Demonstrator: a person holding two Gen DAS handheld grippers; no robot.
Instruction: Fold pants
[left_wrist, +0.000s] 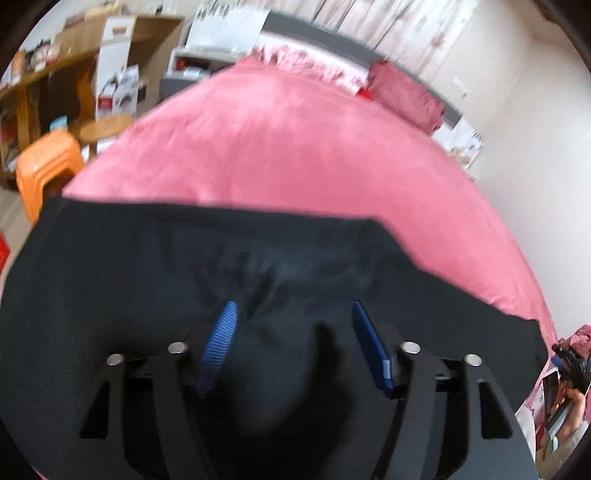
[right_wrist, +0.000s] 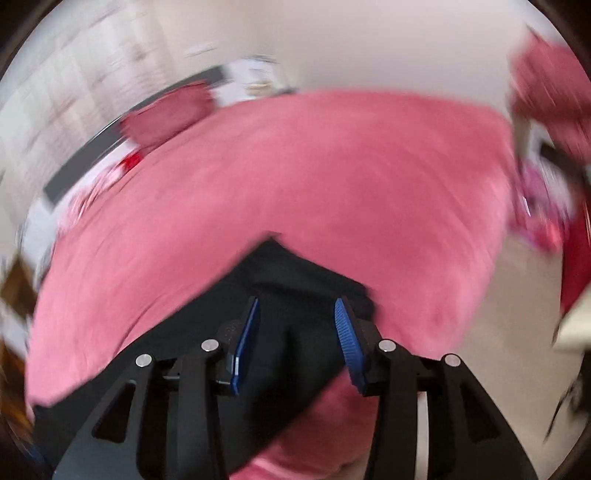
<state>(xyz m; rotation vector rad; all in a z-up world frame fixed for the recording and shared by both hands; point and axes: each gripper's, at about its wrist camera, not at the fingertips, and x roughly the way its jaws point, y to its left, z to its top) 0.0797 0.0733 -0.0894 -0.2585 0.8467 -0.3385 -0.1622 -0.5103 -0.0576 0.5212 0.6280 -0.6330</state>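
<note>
Black pants (left_wrist: 184, 266) lying flat across the near part of a pink bed (left_wrist: 295, 147), already a broad folded band with its far edge straight. Left tongs (left_wrist: 293, 308) standing wide over the cloth, nothing pinched; right tongs (right_wrist: 295, 306) parted narrower above the band's end corner, also empty. Likely risks: snagging a blue pad (left_wrist: 221, 332) in the loose puckers just ahead of the left tongs and dragging the top layer askew; catching only one layer at the right-hand corner, so the fold peels open; pulling the near edge off the mattress, since the band sits close to the bed's front edge in the right wrist view. Plenty of bare bedspread beyond for carrying a fold forward. Tighter at the sides: an orange stool (left_wrist: 44, 166) and shelving left, floor and clutter right. Heavy blur in the right view, so fine detail uncertain.
</note>
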